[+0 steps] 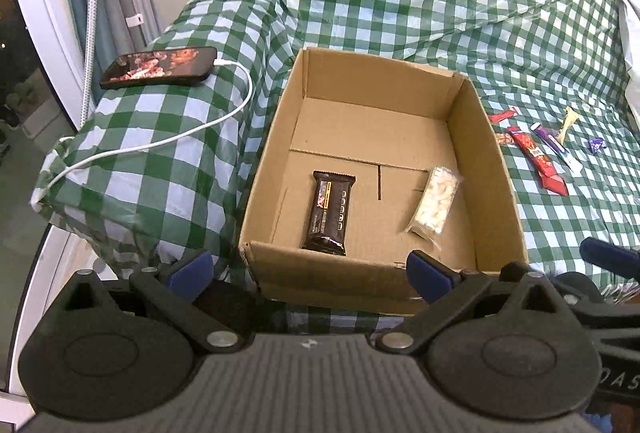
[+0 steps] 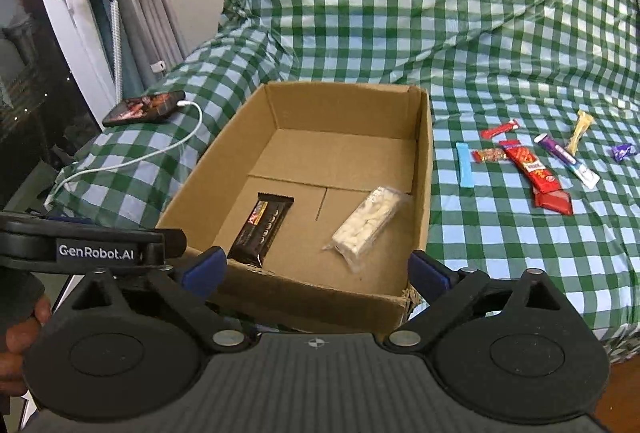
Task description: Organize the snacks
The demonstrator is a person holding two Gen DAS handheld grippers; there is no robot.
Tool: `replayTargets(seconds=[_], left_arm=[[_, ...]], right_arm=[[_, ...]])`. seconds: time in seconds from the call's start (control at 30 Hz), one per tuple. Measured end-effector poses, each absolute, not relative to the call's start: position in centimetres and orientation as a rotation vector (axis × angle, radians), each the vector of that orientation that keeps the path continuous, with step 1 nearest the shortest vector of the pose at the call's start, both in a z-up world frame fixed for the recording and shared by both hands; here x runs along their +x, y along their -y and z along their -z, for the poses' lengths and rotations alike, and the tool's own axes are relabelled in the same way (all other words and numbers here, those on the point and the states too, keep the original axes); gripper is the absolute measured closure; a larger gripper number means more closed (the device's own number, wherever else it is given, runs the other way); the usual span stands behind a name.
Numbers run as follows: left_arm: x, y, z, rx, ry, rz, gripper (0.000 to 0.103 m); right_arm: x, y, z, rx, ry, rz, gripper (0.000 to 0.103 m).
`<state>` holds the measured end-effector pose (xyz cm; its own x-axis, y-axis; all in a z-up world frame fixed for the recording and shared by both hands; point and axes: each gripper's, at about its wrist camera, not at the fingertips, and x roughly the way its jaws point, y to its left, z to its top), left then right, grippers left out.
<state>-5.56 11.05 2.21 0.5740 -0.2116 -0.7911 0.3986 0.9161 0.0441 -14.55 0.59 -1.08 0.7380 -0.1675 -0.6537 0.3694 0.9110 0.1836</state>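
Note:
An open cardboard box [image 1: 496, 169] [image 2: 424, 169] stands on the checked cover. Inside lie a dark brown bar [image 1: 329, 213] [image 2: 262, 231] and a clear packet of white pieces [image 1: 434, 203] [image 2: 368, 225]. To the right of the box several snacks lie loose: a long red bar [image 1: 538, 161] [image 2: 532, 173], a purple-and-white stick [image 1: 554, 147] [image 2: 568, 159], a blue stick [image 2: 465, 165], a small red wrapper [image 2: 500, 129], a yellow wrapper [image 2: 580, 131] and a purple sweet [image 2: 623, 151]. My left gripper [image 1: 310, 271] and right gripper [image 2: 316, 269] both stand open and empty near the box's front edge.
A phone [image 1: 160, 67] [image 2: 144, 109] on a white charging cable [image 1: 180, 137] lies on the cushion left of the box. A white door frame and curtains stand at the far left. A hand [image 2: 16, 345] shows at the lower left of the right wrist view.

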Motion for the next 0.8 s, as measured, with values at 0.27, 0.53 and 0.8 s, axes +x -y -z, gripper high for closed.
replayTargets(seconds=[0.27,0.53,0.8], left_arm=[[-8.0,-11.5,-3.6,0.236,-0.836,0.366,0.000],[-9.1,-11.7,-4.1,0.243,-0.812,0.367,0.000],[-9.8,-11.9,-4.5,0.242,-0.804,0.369,0.000]], right_arm=[[-16.6,-1.4,0.0,0.306,-0.624,0.304,0.004],[-17.8,-1.8,-0.3,0.312,-0.603,0.309,0.004],[-18.6,-2.0,-0.5,0.312,-0.589,0.309,0.004]])
